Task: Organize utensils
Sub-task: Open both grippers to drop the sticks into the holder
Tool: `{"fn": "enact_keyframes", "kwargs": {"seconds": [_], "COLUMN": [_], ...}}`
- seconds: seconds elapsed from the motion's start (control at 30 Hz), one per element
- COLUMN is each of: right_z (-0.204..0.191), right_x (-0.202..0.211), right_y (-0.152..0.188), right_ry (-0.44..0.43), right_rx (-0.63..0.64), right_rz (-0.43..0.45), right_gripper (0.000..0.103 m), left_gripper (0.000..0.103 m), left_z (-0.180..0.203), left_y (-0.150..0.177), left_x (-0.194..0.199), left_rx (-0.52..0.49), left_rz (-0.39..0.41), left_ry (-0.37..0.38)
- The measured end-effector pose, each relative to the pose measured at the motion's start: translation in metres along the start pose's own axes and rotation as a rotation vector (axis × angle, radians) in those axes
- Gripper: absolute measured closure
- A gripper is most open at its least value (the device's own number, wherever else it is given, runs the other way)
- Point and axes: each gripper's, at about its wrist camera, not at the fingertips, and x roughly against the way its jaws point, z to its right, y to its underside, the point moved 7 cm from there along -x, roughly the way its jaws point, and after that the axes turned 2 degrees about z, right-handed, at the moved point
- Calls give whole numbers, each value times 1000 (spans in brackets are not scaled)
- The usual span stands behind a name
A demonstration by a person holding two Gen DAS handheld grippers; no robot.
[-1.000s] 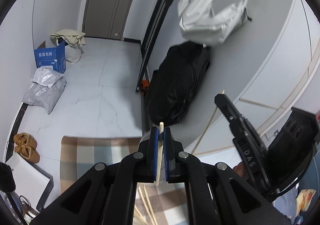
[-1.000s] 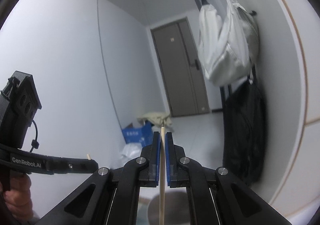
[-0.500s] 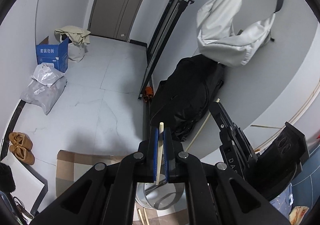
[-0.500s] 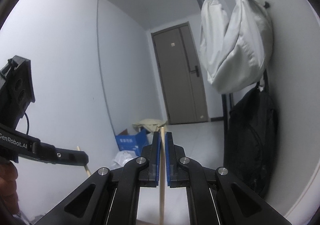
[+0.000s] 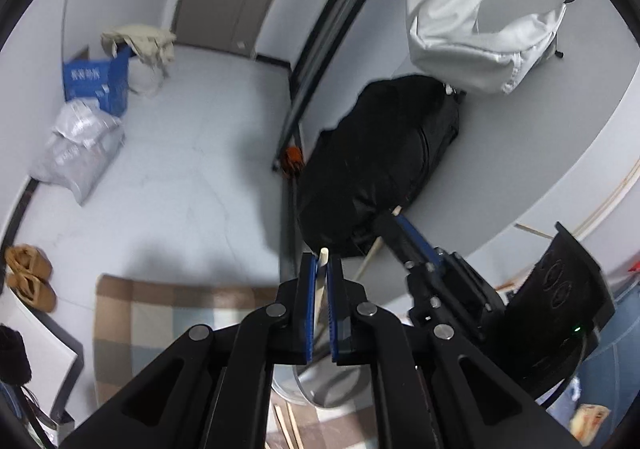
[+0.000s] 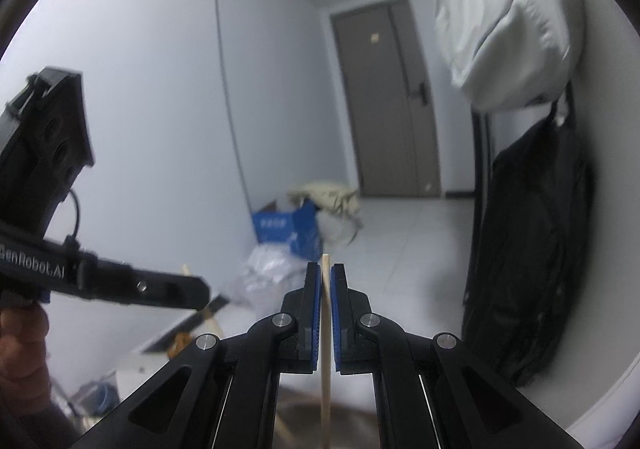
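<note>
My left gripper [image 5: 322, 269] is shut on a pale wooden chopstick [image 5: 321, 281] whose tip pokes out above the pads. My right gripper [image 6: 327, 281] is shut on a second wooden chopstick [image 6: 325, 349] that runs down between the fingers. The right gripper also shows in the left wrist view [image 5: 394, 227], close to the right, with its chopstick [image 5: 370, 255] slanting down. The left gripper shows in the right wrist view [image 6: 196, 291] at the left, with its chopstick tip [image 6: 186, 270] above it. A round metal container [image 5: 320, 385] lies below the left fingers, with loose chopsticks [image 5: 288, 425] beside it on a checked cloth [image 5: 160, 313].
A black bag [image 5: 380, 165] and a white bag [image 5: 480, 33] hang on the wall ahead. A blue box [image 5: 96, 83], a grey plastic sack [image 5: 76, 153] and brown slippers [image 5: 28, 275] lie on the tiled floor. A door [image 6: 384, 101] is at the far end.
Both grippers have tilted downward while still holding their chopsticks. The right gripper has come closer to the left one. The metal container has come into the left wrist view below the fingers.
</note>
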Motion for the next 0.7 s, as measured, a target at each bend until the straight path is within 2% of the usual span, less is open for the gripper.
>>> {"fn": "enact_keyframes", "kwargs": {"seconds": [0.03, 0.07, 0.1, 0.13, 0.17, 0.23, 0.33, 0.47, 0.63, 0.7], "right_z": [0, 0, 2, 4, 6, 12, 15, 10, -2, -10], "right_x": [3, 6, 8, 11, 17, 33, 55, 89, 120, 134], "right_y": [3, 6, 8, 9, 10, 9, 8, 9, 9, 8], "right_ry": [-2, -11, -10, -5, -8, -4, 21, 46, 66, 71], "right_rx": [-9, -24, -35, -49, -71, -116, -141, -143, -145, -143], "right_rz": [-7, -18, -28, -34, -35, -27, -17, -1, 20, 34], "right_gripper": [97, 96, 89, 80, 76, 62, 50, 43, 30, 25], "left_gripper": [94, 84, 78, 64, 53, 52, 46, 35, 33, 28], "left_z": [-1, -3, -4, -6, -10, -15, -16, -12, -5, -3], "left_y": [0, 0, 1, 1, 1, -1, 0, 9, 27, 33], "left_x": [1, 3, 7, 11, 17, 30, 45, 63, 76, 83], "left_rx": [-1, 2, 12, 28, 46, 70, 76, 56, 24, 9], "left_rz": [-6, -6, 0, 10, 22, 55, 76, 118, 147, 160], "left_ry": [-11, -29, -28, -18, -31, -54, -77, -121, -186, -207]}}
